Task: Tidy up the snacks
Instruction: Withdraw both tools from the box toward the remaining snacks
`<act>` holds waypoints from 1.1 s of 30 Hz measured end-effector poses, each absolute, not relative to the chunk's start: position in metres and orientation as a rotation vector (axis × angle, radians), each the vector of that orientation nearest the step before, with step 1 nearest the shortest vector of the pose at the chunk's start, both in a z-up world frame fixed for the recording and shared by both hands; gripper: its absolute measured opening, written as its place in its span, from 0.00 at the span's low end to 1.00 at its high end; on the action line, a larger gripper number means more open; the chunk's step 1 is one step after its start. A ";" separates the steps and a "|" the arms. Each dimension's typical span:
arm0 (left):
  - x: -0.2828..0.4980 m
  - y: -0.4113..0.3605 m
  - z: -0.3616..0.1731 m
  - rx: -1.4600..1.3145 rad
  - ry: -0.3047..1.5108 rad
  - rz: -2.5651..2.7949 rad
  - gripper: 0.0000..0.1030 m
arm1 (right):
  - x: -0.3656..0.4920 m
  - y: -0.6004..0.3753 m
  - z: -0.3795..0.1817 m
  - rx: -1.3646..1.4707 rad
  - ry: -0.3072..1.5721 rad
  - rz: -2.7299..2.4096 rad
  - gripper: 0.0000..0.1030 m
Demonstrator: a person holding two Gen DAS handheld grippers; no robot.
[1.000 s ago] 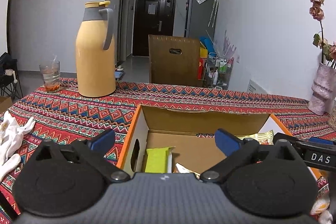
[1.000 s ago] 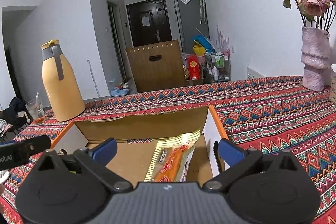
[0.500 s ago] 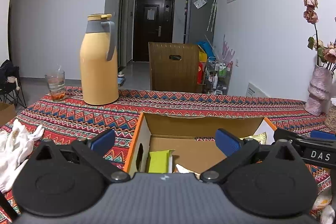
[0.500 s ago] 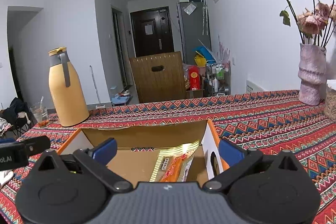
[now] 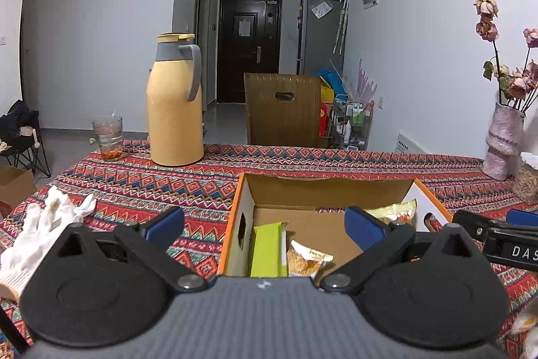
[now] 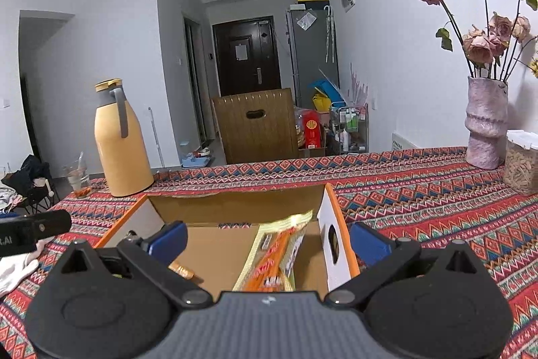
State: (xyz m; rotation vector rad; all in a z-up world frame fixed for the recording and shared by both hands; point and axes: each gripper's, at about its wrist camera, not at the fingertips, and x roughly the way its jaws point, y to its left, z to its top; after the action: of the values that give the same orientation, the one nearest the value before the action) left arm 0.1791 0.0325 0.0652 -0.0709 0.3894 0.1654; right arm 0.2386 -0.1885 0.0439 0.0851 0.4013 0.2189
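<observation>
White glove [image 5: 40, 227] lies far left on patterned cloth [image 5: 134, 190]. Behind it a glass [image 5: 108, 137], then yellow jug [image 5: 175, 103], both upright, near each other but apart. Left gripper [image 5: 265, 224] hovers w/ blue pads spread wide, nothing between them; it sits above near edge of open box [image 5: 336, 187], which is mid-table. Inside box, left to right: green pack [image 5: 267, 248] against left wall, small crinkly pack [image 5: 307, 259] just beside it, long orange-yellow pack [image 6: 272, 254] leaning by right wall. Right gripper [image 6: 265, 241] also released, pads wide apart, empty, over box's right half. Far right: vase [image 6: 486, 123] w/ dried roses, and a jar [image 6: 521, 160] just beside it.
</observation>
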 end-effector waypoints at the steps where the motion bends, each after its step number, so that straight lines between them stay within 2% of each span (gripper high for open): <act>1: 0.177 0.034 0.065 -0.070 0.391 0.166 1.00 | 0.234 -0.189 0.043 0.085 0.404 0.221 1.00; 16: 0.115 0.043 0.048 -0.087 0.425 0.166 1.00 | 0.163 -0.199 0.029 0.087 0.426 0.251 1.00; 33: 0.074 0.047 0.005 -0.085 0.470 0.123 1.00 | 0.113 -0.208 -0.005 0.066 0.513 0.240 1.00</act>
State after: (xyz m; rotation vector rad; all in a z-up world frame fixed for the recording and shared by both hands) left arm 0.0737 0.0467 0.0049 -0.0850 0.4701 0.1231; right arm 0.1134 -0.2081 -0.0049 0.0655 0.5125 0.2399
